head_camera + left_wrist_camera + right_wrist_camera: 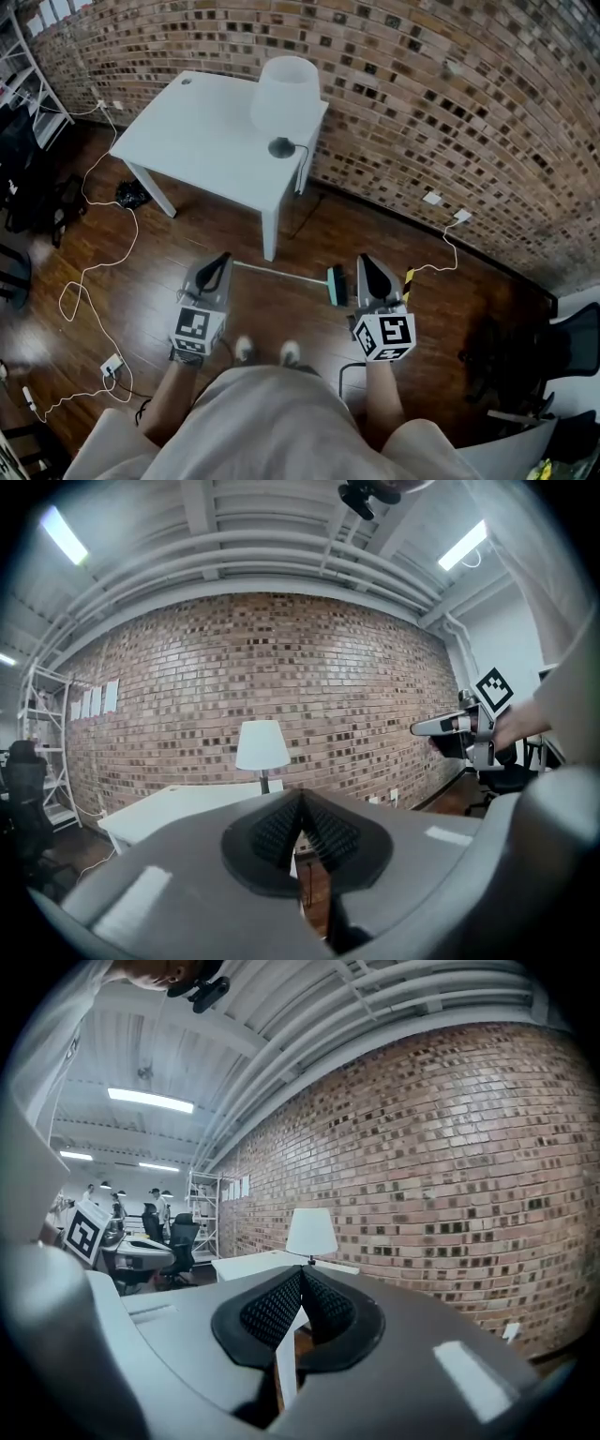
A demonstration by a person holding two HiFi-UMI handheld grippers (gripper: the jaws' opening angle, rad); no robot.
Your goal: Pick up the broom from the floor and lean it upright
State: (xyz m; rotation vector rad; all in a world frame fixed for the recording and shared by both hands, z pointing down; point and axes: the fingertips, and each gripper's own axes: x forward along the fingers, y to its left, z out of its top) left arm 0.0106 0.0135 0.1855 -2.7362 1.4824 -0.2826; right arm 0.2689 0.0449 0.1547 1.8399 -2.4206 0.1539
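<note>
The left claw (221, 259) and the right claw (366, 262) are fully closed, empty, above the floor (187, 309), because the broom (281, 274) between them is not reached yet

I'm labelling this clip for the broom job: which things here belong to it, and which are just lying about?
For the job: broom on the floor, left gripper, right gripper, both shut and empty.
Just lying about: white table, lamp, white cable, office chair.
</note>
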